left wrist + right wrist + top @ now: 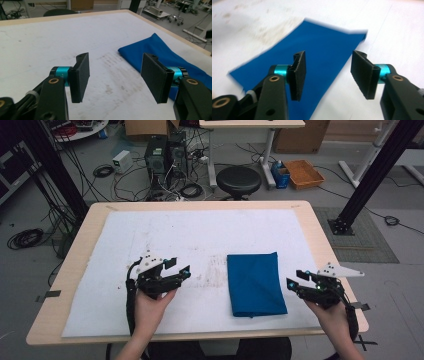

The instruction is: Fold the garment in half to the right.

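Lying folded on white surface (150,230): blue cloth (256,284). Flanked by left hand-held gripper (179,267) and right hand-held gripper (295,279), both spread, empty.

Lab: floor cables (125,182), computer towers (165,152) (stacked), black frame posts (372,175).

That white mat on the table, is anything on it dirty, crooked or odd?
Yes: the white mat has brownish smudges near its middle, just left of the folded blue cloth. The cloth lies flat, neat and almost square to the table.
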Motion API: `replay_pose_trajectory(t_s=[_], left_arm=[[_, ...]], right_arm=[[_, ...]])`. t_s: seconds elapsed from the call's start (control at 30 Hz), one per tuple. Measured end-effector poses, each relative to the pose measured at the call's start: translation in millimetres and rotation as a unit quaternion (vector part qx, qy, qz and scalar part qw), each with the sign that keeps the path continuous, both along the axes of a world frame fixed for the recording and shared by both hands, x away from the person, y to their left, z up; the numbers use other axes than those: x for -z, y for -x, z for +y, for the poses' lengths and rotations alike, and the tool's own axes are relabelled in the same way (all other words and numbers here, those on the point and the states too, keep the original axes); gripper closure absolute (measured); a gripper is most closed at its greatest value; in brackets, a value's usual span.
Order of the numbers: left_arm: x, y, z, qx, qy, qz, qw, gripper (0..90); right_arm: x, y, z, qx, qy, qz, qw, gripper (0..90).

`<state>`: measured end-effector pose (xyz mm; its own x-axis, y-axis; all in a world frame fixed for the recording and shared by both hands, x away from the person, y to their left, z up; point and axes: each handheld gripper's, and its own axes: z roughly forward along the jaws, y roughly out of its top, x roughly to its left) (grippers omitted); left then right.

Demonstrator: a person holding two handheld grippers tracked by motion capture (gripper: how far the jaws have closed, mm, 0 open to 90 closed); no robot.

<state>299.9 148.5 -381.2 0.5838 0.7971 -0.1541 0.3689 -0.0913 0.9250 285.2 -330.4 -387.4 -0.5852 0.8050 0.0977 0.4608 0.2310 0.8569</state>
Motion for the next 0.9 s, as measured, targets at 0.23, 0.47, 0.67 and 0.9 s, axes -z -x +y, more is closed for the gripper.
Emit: replay_pose_trajectory(t_s=[0.23,0.47,0.67,0.9], left_arm=[[-5.2,-4.5,22.8,-0.002,-0.044,-0.044,0.9981,39.0],[-0.8,-5.6,44.0,-0.009,-0.057,-0.060,0.9965,38.9],[2.7,-6.0,50.7,-0.013,-0.058,-0.063,0.9962,39.0],[7.5,-8.6,51.6,-0.006,-0.062,-0.060,0.9963,38.9]], right_arm=[[-16.9,-37.5,6.5,0.001,-0.023,-0.029,0.9993,41.8],[0.8,-43.0,11.0,0.001,-0.013,-0.035,0.9993,41.5],[4.2,-42.7,8.1,0.007,-0.009,-0.042,0.9991,41.6],[7.1,-44.1,7.1,0.009,-0.003,-0.037,0.9993,41.6]])
